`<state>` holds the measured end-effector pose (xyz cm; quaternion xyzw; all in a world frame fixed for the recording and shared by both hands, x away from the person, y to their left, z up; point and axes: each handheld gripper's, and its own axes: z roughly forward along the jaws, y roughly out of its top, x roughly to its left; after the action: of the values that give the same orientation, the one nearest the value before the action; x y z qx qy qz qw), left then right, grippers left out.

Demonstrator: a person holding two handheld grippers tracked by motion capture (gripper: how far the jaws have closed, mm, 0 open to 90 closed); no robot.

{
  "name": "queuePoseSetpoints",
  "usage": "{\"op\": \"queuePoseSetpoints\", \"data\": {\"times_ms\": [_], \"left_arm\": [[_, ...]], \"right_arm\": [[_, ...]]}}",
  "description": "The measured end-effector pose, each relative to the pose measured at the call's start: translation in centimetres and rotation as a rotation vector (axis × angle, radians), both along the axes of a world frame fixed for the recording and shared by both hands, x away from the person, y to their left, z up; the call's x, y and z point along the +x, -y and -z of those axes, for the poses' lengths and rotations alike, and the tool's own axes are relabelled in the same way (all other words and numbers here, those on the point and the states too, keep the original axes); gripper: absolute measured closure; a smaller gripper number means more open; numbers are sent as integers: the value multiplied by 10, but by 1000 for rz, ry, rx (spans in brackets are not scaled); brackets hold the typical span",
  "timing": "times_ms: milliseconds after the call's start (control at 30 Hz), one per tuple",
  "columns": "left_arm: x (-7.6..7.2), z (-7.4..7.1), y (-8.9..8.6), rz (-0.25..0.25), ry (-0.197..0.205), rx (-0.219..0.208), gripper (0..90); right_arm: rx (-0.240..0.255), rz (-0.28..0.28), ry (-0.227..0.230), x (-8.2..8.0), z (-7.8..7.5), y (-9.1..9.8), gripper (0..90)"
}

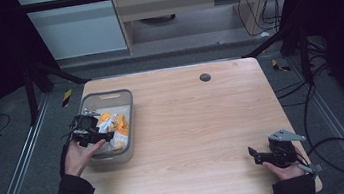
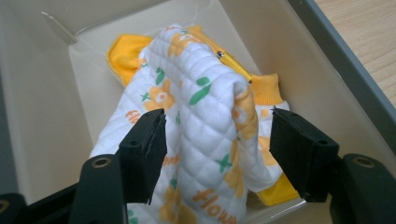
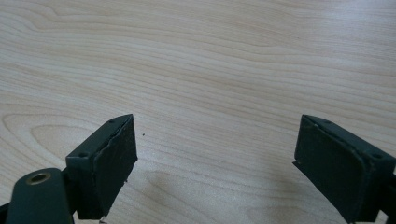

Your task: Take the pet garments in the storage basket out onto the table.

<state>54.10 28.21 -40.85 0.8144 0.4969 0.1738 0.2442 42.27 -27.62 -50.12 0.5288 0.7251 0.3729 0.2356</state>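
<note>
A quilted white baby garment (image 2: 201,88) with orange flowers, green leaves and yellow cuffs lies bunched in a grey plastic bin (image 1: 107,94) at the table's left side; it also shows in the high view as the garment (image 1: 116,127). My left gripper (image 2: 218,116) reaches into the bin (image 2: 285,46), its jaws standing on either side of a raised fold of the cloth; the left pad is at the cloth and a gap shows at the right pad. From above, the left gripper (image 1: 106,134) is over the bin's near half. My right gripper (image 3: 215,123) rests open over bare wood, near the table's front right corner (image 1: 254,155).
The light wooden table (image 1: 194,124) has a dark round grommet (image 1: 204,77) near its far edge. A cable (image 1: 339,155) loops off the right side of the table from the right gripper. Black frame bars and metal rails stand around the table.
</note>
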Motion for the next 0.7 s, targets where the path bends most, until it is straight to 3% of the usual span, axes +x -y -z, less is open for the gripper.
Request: {"op": "queuePoseSetpoints", "data": {"times_ms": [233, 367, 700], "left_arm": [[5, 8, 0, -7, -48, 31, 434], [6, 10, 0, -11, -59, 28, 478], [9, 11, 0, -13, -102, 51, 701]], "right_arm": [[-3, -9, -6, 0, 1, 0, 130], [-3, -14, -9, 0, 1, -1, 130], [-3, -20, -16, 1, 1, -1, 130]]}}
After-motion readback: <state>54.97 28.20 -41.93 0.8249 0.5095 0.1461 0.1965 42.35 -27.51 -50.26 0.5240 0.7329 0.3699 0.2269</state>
